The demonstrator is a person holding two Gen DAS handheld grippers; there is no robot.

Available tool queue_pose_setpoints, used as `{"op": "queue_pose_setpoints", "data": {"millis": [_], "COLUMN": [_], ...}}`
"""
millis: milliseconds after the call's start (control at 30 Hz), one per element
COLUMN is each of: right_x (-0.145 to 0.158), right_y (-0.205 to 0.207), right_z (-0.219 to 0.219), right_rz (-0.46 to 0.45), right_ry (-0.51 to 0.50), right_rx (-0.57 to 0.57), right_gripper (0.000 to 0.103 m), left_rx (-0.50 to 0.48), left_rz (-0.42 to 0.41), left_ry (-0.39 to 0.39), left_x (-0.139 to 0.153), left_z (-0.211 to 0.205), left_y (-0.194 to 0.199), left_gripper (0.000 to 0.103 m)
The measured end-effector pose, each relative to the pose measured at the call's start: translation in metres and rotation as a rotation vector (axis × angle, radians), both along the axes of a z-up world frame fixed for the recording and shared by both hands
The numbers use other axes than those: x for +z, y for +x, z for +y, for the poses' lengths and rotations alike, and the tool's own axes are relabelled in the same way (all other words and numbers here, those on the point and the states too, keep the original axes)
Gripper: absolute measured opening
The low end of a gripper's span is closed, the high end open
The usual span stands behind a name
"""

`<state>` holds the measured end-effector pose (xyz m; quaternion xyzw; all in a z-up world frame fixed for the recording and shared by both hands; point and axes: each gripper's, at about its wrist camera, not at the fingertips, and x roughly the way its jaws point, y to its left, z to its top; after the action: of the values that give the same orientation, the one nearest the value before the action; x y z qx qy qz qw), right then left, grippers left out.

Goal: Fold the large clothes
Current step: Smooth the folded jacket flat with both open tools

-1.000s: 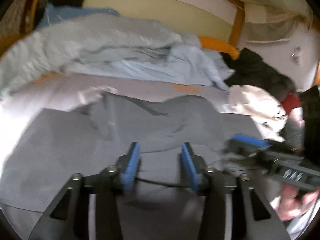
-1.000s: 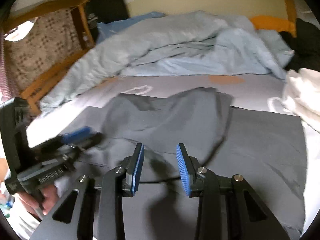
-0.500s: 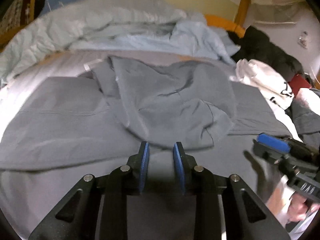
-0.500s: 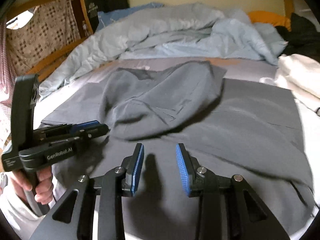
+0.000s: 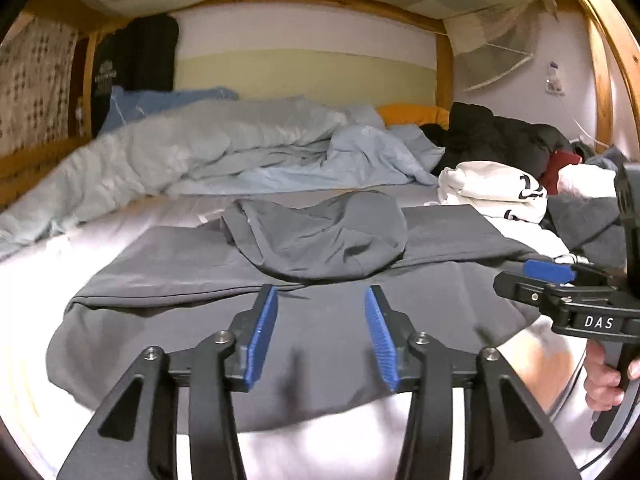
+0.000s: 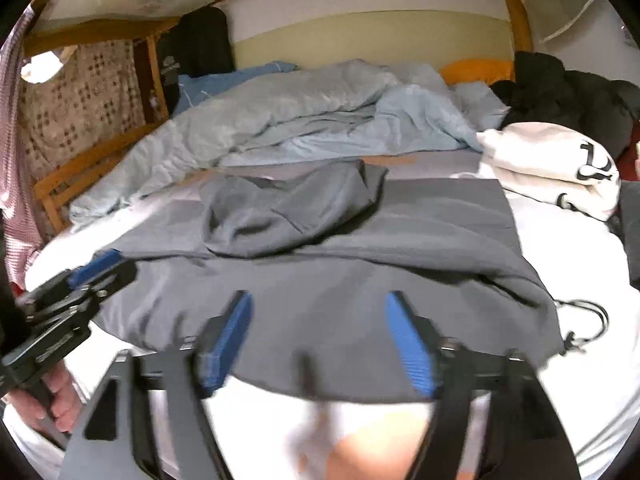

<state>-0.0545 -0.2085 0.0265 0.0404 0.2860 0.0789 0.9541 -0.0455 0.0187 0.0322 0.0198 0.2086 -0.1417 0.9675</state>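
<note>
A large dark grey hooded garment [image 5: 320, 312] lies spread flat on the bed, its hood [image 5: 320, 240] folded onto the body; it also shows in the right wrist view [image 6: 360, 280], hood [image 6: 288, 208] at the far side. My left gripper [image 5: 320, 300] is open and empty, above the garment's near edge. My right gripper [image 6: 318, 308] is open and empty, also over the near hem. Each gripper shows in the other's view: the right one [image 5: 548, 276] at the right edge, the left one [image 6: 96, 272] at the left.
A crumpled light blue duvet [image 5: 224, 152] fills the back of the bed. A white garment [image 5: 492, 192] and dark clothes [image 5: 496, 136] are piled at the right. A drawstring cord [image 6: 580, 320] trails at the garment's right corner. A wooden bed frame [image 6: 96, 156] runs along the left.
Both grippers have pulled back toward the near edge and lifted, and both jaws have opened wider. The garment now lies flat with its hood folded down.
</note>
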Motion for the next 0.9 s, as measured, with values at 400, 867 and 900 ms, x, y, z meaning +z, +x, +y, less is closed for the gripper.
{"op": "queue_pose_setpoints", "data": {"millis": [400,867,900], "right_x": [-0.013,-0.033,-0.036], "right_y": [-0.021,-0.026,-0.027], "right_z": [-0.027,-0.014,-0.014], "right_rz": [-0.021,-0.024,-0.018], "right_ry": [-0.025,-0.042,-0.039], "right_rx": [-0.089,-0.085,-0.084], "right_gripper": [0.089,0.09,0.09], "left_rx": [0.117,0.239,0.245], "left_rz": [0.028,0.055,0.06], "left_ry": [-0.031,-0.071,-0.094], "left_x": [-0.023,-0.04,-0.039], "left_z": [0.012,0.028,0.031], "left_y": [-0.018,-0.021,-0.02], "left_gripper": [0.102,0.102,0.102]}}
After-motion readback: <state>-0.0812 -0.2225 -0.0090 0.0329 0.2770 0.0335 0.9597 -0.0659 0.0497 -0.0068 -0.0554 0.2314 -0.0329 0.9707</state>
